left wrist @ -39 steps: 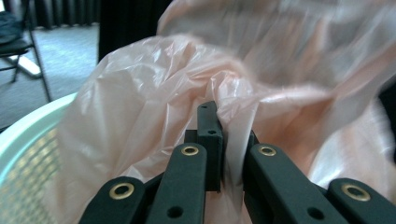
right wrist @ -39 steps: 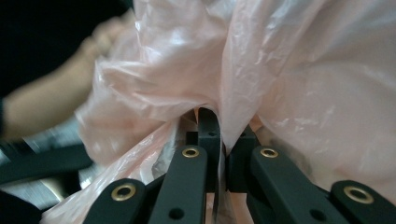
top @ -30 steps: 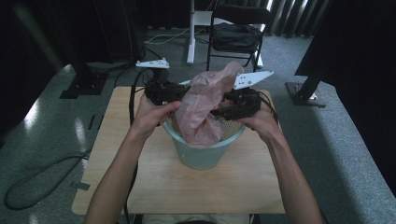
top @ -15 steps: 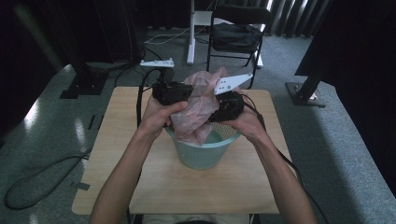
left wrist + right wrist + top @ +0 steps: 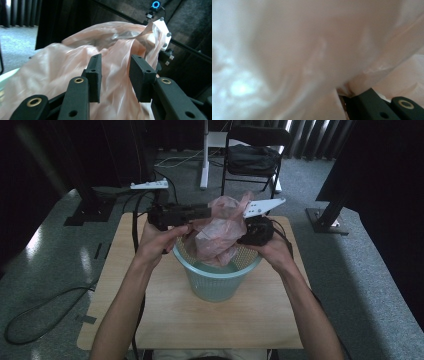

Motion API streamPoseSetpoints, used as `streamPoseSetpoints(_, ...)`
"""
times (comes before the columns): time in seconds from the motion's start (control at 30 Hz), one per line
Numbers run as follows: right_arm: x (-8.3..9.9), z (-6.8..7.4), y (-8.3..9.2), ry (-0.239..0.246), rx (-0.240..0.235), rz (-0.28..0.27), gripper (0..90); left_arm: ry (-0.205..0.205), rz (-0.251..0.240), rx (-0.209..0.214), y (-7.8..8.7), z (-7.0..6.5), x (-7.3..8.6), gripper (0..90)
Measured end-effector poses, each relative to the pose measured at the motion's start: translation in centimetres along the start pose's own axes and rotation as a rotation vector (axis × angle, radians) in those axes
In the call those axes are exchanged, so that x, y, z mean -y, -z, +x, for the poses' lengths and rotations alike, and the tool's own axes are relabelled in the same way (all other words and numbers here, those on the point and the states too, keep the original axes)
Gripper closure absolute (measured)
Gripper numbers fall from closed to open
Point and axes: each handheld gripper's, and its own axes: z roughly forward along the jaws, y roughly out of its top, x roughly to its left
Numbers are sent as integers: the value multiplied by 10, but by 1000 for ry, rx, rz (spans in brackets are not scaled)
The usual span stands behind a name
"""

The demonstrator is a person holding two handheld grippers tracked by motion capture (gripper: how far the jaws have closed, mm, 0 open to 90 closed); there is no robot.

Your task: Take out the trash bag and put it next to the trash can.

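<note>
Fingers (image 5: 96,75) of the left gripper (image 5: 116,77), just opening, straddle the pink bag (image 5: 75,70); the right gripper (image 5: 352,96) pinches it above the basket (image 5: 220,282).

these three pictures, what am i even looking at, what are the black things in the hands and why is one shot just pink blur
A person sits at a small wooden table and works with two hand-held tools, each a black gripper with two jaws. The wide picture comes from a camera above, looking down. The other two come from cameras mounted on the grippers, looking along their jaws.

On the table stands a pale green basket. Both tools handle a thin pink plastic bag over it.

The left gripper has just been opening: its jaws stand apart, with the bag right behind the gap. The right gripper has just been closing and is shut on the bag, which hangs so close to its camera that the shot blurs.
</note>
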Motion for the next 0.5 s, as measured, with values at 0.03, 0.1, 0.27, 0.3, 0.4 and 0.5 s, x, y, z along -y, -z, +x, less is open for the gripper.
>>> streamPoseSetpoints(0.03, 1, -2, 4, 0, 10, -4, 855, 0, -2, -10, 5, 2, 2, 618)
streamPoseSetpoints(0.1, 1, -4, 7, -5, 18, -10, 855, -3, 0, -19, 9, 4, 5, 615)
streamPoseSetpoints(0.27, 2, -7, 14, -10, 31, -20, 853, -10, 11, -50, 16, 9, 15, 601)
streamPoseSetpoints(0.3, 2, -7, 14, -10, 31, -20, 853, -10, 11, -50, 16, 9, 15, 597)
streamPoseSetpoints(0.4, 0, -7, 19, -8, 39, -30, 852, -24, 21, -76, 20, 10, 21, 584)
streamPoseSetpoints(0.5, -1, -8, 23, -8, 48, -39, 852, -35, 21, -87, 24, 8, 24, 568)
